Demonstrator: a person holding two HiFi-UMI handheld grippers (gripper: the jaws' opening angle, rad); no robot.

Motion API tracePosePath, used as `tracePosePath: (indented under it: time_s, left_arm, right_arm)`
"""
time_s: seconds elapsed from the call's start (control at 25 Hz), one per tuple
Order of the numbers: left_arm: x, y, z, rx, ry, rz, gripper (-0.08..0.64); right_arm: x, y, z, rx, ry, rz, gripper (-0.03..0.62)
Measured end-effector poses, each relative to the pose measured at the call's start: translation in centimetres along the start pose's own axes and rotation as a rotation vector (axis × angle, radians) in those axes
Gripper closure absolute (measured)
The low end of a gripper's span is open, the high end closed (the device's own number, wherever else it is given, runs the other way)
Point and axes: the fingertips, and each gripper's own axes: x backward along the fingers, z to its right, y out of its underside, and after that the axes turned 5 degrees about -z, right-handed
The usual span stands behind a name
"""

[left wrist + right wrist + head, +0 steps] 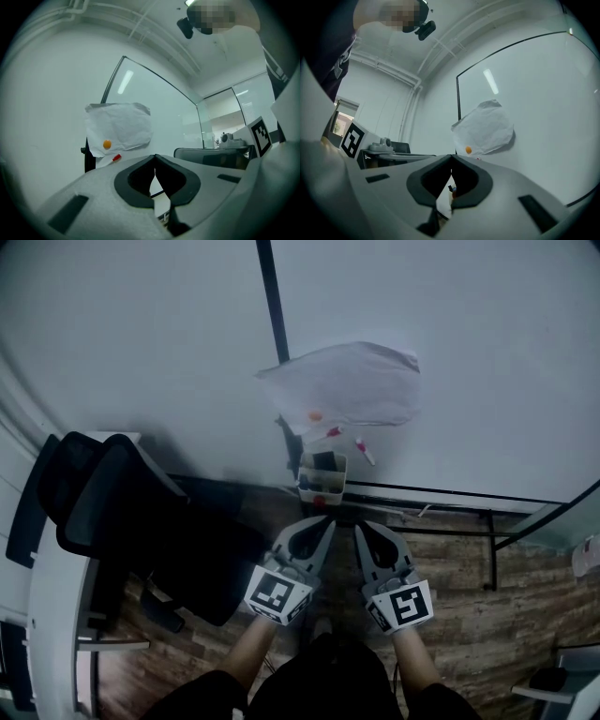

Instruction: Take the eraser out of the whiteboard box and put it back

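Left of the whiteboard box (pixel 322 476) stands a black office chair (pixel 122 512), near the box but apart from it, so on that side the room is narrow. My left gripper (pixel 327 520) has its jaws closed, tip against tip, with nothing between them. It points at the box from just below and does not touch it. The box sits at the lower left corner of the whiteboard (pixel 450 324) and is open on top. Inside it lies a dark block (pixel 325 461), probably the eraser, though I cannot tell for sure. It is ahead of both pairs of fingers and apart from them. Above the box a crumpled paper sheet (pixel 347 385) is fixed on the board. My right gripper (pixel 359 526), just beside the left one, is also closed and empty. Right of the box, bare board and wooden floor (pixel 469 615) give wide room.
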Motion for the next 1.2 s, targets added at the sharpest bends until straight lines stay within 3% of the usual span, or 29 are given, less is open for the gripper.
tracePosePath:
  time_s: [0.4,1.2]
  left_arm:
    - [-3.4,1.1,-3.8,0.008,-0.069,-0.005,0.555]
    - [-11.1,2.4,-9.8,0.056,-0.384,-0.055,0.555]
  right_arm:
    - [-4.3,1.4,2.9,-0.01,-0.062,-0.017,0.589]
    - [-12.5,2.6,9.3,-0.034,-0.372,-0.039,0.589]
